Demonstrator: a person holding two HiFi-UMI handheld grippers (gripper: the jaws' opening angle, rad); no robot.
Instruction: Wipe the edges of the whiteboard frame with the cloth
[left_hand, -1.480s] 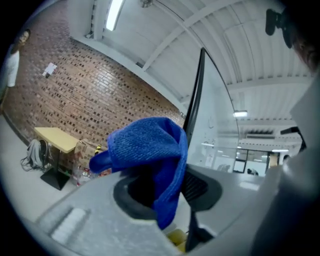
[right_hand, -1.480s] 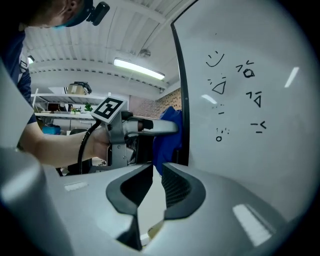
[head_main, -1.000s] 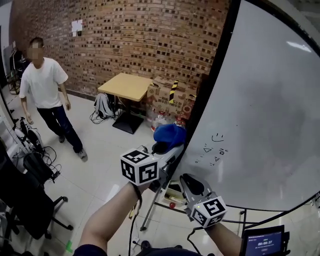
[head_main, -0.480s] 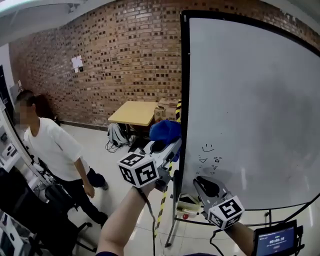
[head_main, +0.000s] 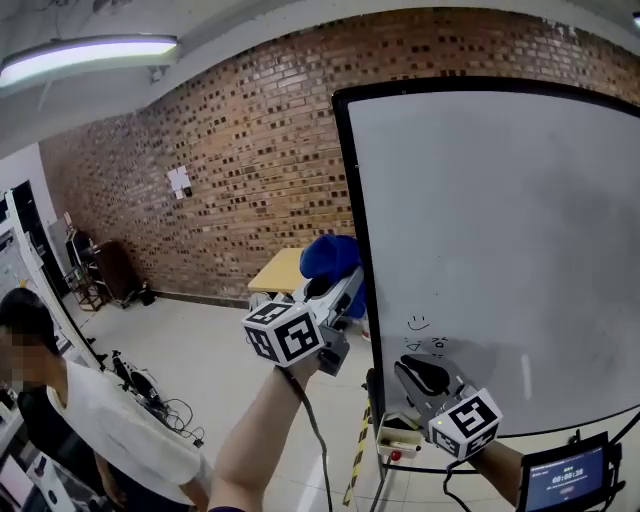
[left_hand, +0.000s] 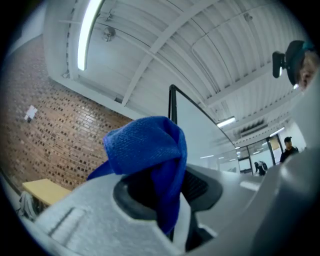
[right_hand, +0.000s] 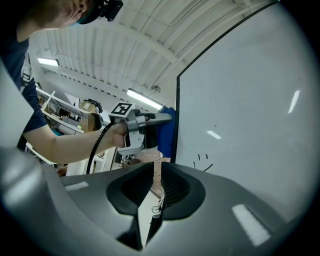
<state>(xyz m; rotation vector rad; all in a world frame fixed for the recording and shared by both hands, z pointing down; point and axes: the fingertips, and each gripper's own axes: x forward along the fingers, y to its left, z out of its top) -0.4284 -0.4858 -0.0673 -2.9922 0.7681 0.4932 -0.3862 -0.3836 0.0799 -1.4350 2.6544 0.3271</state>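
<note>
Where the head view looks across the room, the whiteboard (head_main: 500, 250) stands upright at the right, its white surface bare but for a small smiley and a few marks (head_main: 418, 323) near the lower left corner, and its black frame (head_main: 357, 250) runs down the left edge. The left gripper (head_main: 342, 284) holds a blue cloth (head_main: 328, 257) up just beside that left edge, about halfway down it; whether cloth and frame touch cannot be told here. The right gripper (head_main: 425, 375) hangs lower, in front of the board's lower left corner. Behind is a brick wall (head_main: 250, 180) with a sheet of paper (head_main: 179, 181) stuck on it, a wooden table (head_main: 278, 275) against its foot, a pale tiled floor (head_main: 210, 350), a ceiling light (head_main: 85, 55) and a person in a white shirt (head_main: 90, 430) at the lower left. In the left gripper view, the left gripper (left_hand: 167, 192) has its jaws pinching the cloth (left_hand: 147, 150), which bunches up above them, with the frame's top left corner (left_hand: 173, 102), the brick wall (left_hand: 55, 135) and a white beamed ceiling beyond. In the right gripper view, the right gripper (right_hand: 152, 172) has its jaws drawn nearly together with nothing between them, and the cloth (right_hand: 166, 132) lies close against the frame's left edge (right_hand: 177, 120).
</note>
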